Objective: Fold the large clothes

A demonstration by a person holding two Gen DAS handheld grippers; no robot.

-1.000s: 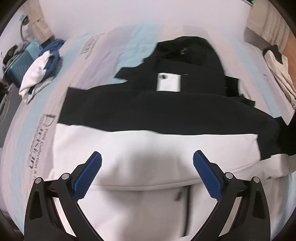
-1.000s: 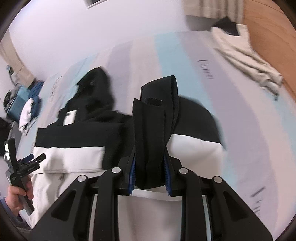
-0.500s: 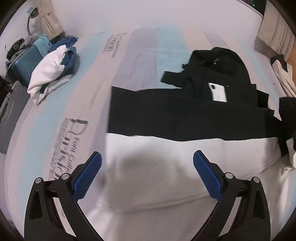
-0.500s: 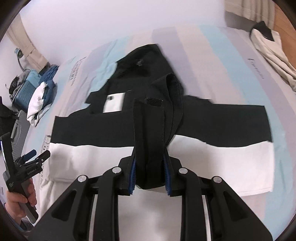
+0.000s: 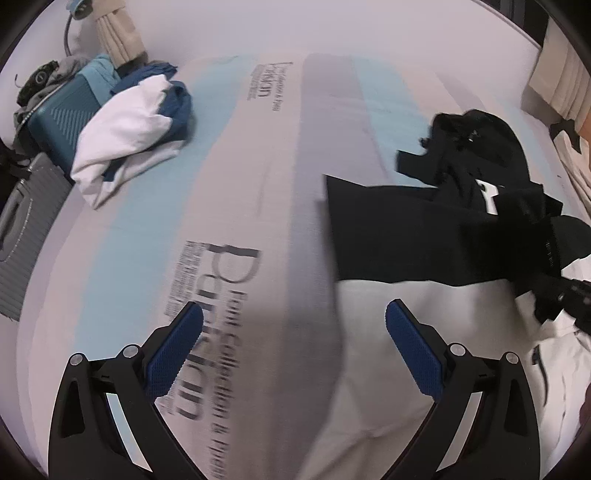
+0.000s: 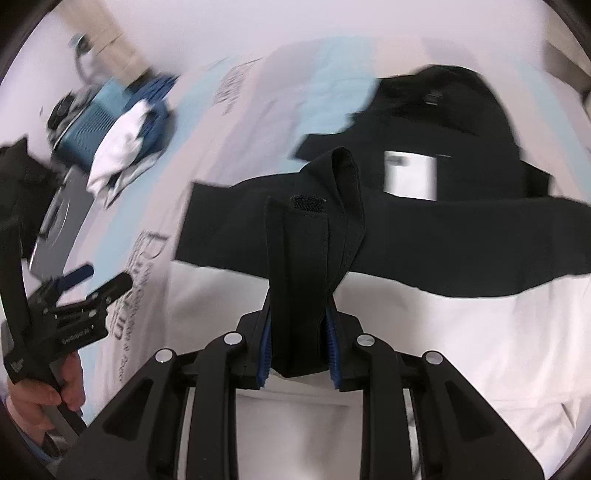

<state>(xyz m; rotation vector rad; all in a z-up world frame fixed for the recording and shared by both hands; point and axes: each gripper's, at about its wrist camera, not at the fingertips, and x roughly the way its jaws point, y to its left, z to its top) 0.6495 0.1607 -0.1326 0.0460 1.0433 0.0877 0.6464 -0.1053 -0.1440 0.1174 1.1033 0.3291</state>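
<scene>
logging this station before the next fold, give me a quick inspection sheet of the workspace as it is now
surface: striped blue, white and grey printed bed sheet, partly bare.
job's things: black and white jacket spread flat; its black cuff strap raised.
clutter: crumpled white and blue garment pile; teal ribbed suitcase beside it.
grippers: left claw open, over the sheet and the jacket's edge; right claw shut on the strap.
cables: nothing seen for certain.
surroundings: white wall, beige curtain.

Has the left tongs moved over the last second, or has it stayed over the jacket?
Yes. The left tongs has swung left: the black-and-white jacket now sits right of centre, and the mattress print lies between its pads.
</scene>
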